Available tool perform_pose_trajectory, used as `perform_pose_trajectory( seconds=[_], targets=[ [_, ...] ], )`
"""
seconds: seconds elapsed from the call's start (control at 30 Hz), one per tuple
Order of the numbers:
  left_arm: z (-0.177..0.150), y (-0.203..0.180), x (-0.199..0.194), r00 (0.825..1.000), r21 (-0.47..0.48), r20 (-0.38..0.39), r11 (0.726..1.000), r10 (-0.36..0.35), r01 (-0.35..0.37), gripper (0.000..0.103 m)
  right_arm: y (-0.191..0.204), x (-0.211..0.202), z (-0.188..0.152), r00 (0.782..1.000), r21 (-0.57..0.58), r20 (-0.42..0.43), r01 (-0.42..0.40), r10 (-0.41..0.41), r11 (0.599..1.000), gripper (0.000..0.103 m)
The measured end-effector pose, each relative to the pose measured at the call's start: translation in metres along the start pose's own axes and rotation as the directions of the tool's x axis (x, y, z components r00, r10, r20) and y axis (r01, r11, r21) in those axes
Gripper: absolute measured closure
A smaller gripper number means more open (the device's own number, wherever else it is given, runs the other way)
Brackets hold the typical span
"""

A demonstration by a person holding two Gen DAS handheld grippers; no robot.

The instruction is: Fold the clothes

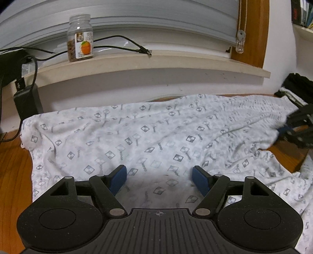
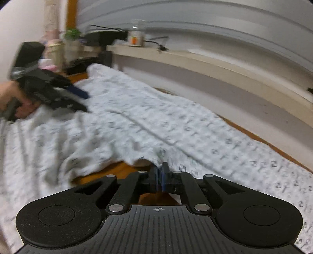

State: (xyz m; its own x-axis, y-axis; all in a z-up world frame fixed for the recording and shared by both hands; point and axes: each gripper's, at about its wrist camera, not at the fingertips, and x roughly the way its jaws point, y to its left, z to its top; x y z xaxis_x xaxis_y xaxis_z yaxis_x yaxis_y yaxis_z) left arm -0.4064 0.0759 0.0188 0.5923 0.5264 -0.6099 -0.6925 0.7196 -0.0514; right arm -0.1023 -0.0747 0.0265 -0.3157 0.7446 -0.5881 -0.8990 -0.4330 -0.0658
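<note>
Two states: left hand-held gripper (image 1: 159, 180) spread above garment (image 1: 156, 136), right hand-held gripper (image 2: 160, 175) pinching its edge.

Home room: windowsill (image 1: 176, 64) with jar (image 1: 80, 39), blinds (image 1: 156, 17).

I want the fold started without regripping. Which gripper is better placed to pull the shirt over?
Right. The right gripper is already shut on the shirt at its edge, while the left gripper hangs open above the cloth, holding nothing.
</note>
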Motion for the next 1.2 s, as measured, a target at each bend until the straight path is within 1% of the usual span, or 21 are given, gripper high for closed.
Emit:
perform_pose_trajectory(
  seconds=[0.1, 0.23, 0.27, 0.3, 0.33, 0.37, 0.43, 0.5, 0.57, 0.6, 0.63, 0.7, 0.77, 0.87, 0.9, 0.97, 1.0, 1.03, 1.07, 1.1, 1.2],
  targets=[
    [0.0, 0.002, -0.002, 1.0, -0.004, 0.001, 1.0, -0.008, 0.008, 0.025, 0.007, -0.016, -0.011, 0.998, -0.028, -0.02, -0.06, 0.059, 0.998, 0.098],
    [0.006, -0.002, 0.0, 1.0, 0.027, 0.008, 1.0, -0.011, 0.011, 0.025, -0.001, -0.036, -0.021, 0.995, -0.014, -0.012, -0.098, 0.098, 0.995, 0.096],
    [0.011, -0.003, 0.001, 1.0, 0.029, 0.013, 0.999, -0.018, 0.018, 0.025, -0.005, -0.04, -0.023, 0.994, -0.004, -0.005, -0.106, 0.106, 0.994, 0.091],
    [0.018, -0.005, 0.004, 0.999, 0.028, 0.018, 0.999, -0.033, 0.033, 0.025, -0.009, -0.043, -0.024, 0.994, 0.01, 0.008, -0.106, 0.106, 0.994, 0.087],
    [0.028, -0.01, 0.008, 0.999, 0.036, 0.027, 0.998, -0.046, 0.045, 0.025, -0.014, -0.046, -0.024, 0.994, 0.026, 0.022, -0.103, 0.103, 0.994, 0.079],
    [0.038, -0.015, 0.011, 0.998, 0.043, 0.035, 0.997, -0.058, 0.056, 0.024, -0.018, -0.047, -0.024, 0.995, 0.041, 0.035, -0.092, 0.09, 0.995, 0.075],
    [0.061, -0.026, 0.023, 0.996, 0.063, 0.052, 0.996, -0.073, 0.069, 0.024, -0.025, -0.047, -0.023, 0.997, 0.067, 0.054, -0.065, 0.061, 0.996, 0.075],
    [0.086, -0.037, 0.043, 0.995, 0.074, 0.048, 0.993, -0.092, 0.089, 0.026, -0.031, -0.042, -0.024, 0.998, 0.077, 0.051, -0.046, 0.042, 0.996, 0.074],
    [0.106, -0.047, 0.066, 0.993, 0.098, 0.057, 0.991, -0.1, 0.094, 0.03, -0.034, -0.038, -0.027, 0.998, 0.086, 0.049, -0.039, 0.034, 0.996, 0.073],
    [0.115, -0.051, 0.079, 0.994, 0.111, 0.055, 0.99, -0.091, 0.085, 0.035, -0.035, -0.036, -0.029, 0.998, 0.094, 0.046, -0.035, 0.031, 0.995, 0.073],
    [0.122, -0.054, 0.093, 0.996, 0.122, 0.043, 0.99, -0.082, 0.076, 0.04, -0.037, -0.035, -0.03, 0.999, 0.102, 0.043, -0.031, 0.027, 0.994, 0.073],
    [0.131, -0.06, 0.116, 0.997, 0.152, 0.009, 0.986, -0.075, 0.073, 0.044, -0.037, -0.034, -0.031, 0.999, 0.102, 0.036, -0.029, 0.025, 0.994, 0.072],
    [0.135, -0.068, 0.136, 0.994, 0.18, -0.029, 0.978, -0.102, 0.106, 0.044, -0.037, -0.032, -0.031, 0.999, 0.1, 0.03, -0.027, 0.024, 0.995, 0.066],
    [0.135, -0.079, 0.153, 0.986, 0.232, -0.083, 0.96, -0.141, 0.157, 0.043, -0.037, -0.03, -0.032, 1.0, 0.097, 0.021, -0.025, 0.023, 0.995, 0.066],
    [0.133, -0.082, 0.156, 0.986, 0.242, -0.085, 0.957, -0.144, 0.161, 0.044, -0.036, -0.029, -0.032, 1.0, 0.093, 0.016, -0.022, 0.02, 0.995, 0.066],
    [0.13, -0.086, 0.161, 0.985, 0.256, -0.086, 0.952, -0.15, 0.167, 0.055, -0.034, -0.029, -0.032, 1.0, 0.084, 0.016, -0.02, 0.018, 0.996, 0.066],
    [0.131, -0.085, 0.161, 0.985, 0.245, -0.077, 0.955, -0.151, 0.166, 0.081, -0.034, -0.03, -0.032, 1.0, 0.083, 0.016, -0.022, 0.021, 0.996, 0.066],
    [0.132, -0.086, 0.161, 0.99, 0.237, -0.065, 0.961, -0.127, 0.139, 0.102, -0.035, -0.03, -0.032, 1.0, 0.084, 0.016, -0.027, 0.026, 0.996, 0.066],
    [0.133, -0.087, 0.162, 0.998, 0.237, -0.044, 0.97, -0.049, 0.058, 0.103, -0.035, -0.03, -0.031, 0.999, 0.084, 0.017, -0.034, 0.033, 0.996, 0.066],
    [0.134, -0.088, 0.162, 1.0, 0.241, -0.031, 0.971, 0.004, 0.004, 0.103, -0.034, -0.03, -0.031, 0.999, 0.083, 0.017, -0.037, 0.036, 0.996, 0.066],
    [0.128, -0.095, 0.157, 0.999, 0.271, -0.048, 0.962, -0.017, 0.03, 0.102, -0.031, -0.03, -0.031, 1.0, 0.07, 0.018, -0.026, 0.025, 0.997, 0.066]
  ],
)
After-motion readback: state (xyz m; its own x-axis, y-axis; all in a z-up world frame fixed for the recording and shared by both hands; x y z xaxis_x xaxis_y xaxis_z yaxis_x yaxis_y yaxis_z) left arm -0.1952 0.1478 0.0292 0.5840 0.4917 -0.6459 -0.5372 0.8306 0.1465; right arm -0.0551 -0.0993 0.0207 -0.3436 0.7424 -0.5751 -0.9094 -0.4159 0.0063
